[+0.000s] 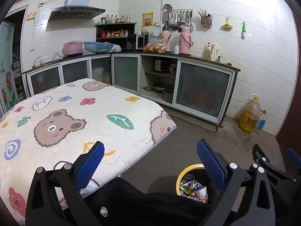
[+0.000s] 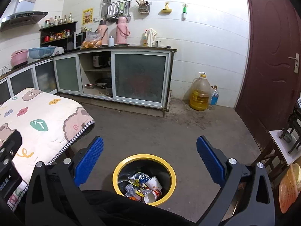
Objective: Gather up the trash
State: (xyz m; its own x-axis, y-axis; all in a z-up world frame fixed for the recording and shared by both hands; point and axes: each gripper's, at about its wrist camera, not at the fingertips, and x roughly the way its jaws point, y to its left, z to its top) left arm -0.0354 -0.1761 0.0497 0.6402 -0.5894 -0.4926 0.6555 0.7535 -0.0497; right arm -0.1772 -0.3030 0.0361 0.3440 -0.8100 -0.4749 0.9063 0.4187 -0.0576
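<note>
A black bin with a yellow rim point(image 2: 120, 167) stands on the floor below my right gripper point(image 2: 150, 145). It holds paper cups point(image 2: 154, 182), foil wrappers point(image 2: 138, 178) and crumpled plastic. My right gripper is open and empty above the bin. My left gripper point(image 1: 150, 148) is open and empty, over the near edge of the table with the bear-print cloth point(image 1: 75, 113). The bin also shows in the left wrist view point(image 1: 186, 169), partly hidden by the gripper's right finger. The right gripper shows at that view's right edge.
Kitchen cabinets point(image 2: 112, 75) with an open shelf run along the far wall. A large oil jug point(image 2: 199, 92) and a small bottle point(image 2: 214, 94) stand by the dark red door point(image 2: 272, 66). A small table with an orange basket point(image 2: 287, 188) is at the right.
</note>
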